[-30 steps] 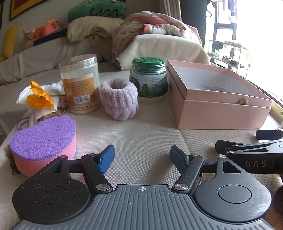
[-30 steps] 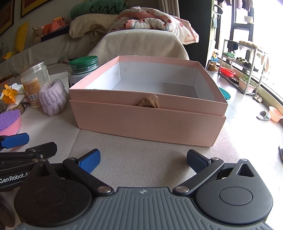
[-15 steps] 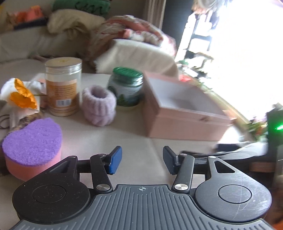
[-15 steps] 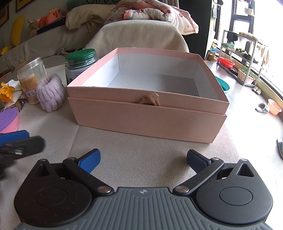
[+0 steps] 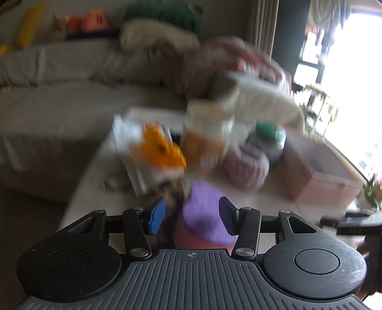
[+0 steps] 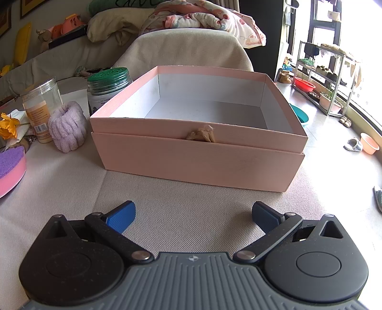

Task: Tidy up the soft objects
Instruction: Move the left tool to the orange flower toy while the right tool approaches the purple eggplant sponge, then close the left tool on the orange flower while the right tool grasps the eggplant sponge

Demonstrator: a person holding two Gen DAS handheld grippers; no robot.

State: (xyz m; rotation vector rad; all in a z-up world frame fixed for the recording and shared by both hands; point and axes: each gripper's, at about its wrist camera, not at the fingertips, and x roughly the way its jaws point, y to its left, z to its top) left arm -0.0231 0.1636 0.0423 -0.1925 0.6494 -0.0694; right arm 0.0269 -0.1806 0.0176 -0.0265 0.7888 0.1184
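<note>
The left wrist view is blurred by motion. My left gripper (image 5: 191,215) is open, its blue pads on either side of the purple-topped pink sponge (image 5: 203,214), which lies just beyond them. A lilac fluffy wristband (image 5: 246,164) stands further back. In the right wrist view the open pink box (image 6: 198,152) stands on the table, empty inside. My right gripper (image 6: 193,214) is open and empty in front of the box. The wristband (image 6: 66,126) and the sponge (image 6: 10,169) show at the left.
A clear jar with an orange label (image 6: 39,107), a green-lidded jar (image 6: 107,88) and an orange flower on white tissue (image 6: 8,125) stand left of the box. A sofa with piled blankets (image 6: 191,21) is behind. The table's left edge (image 5: 78,186) is near the left gripper.
My left gripper has swung left and forward; the sponge now sits between its pads, which stand closer than a second ago. My right gripper has moved a little nearer the box.
</note>
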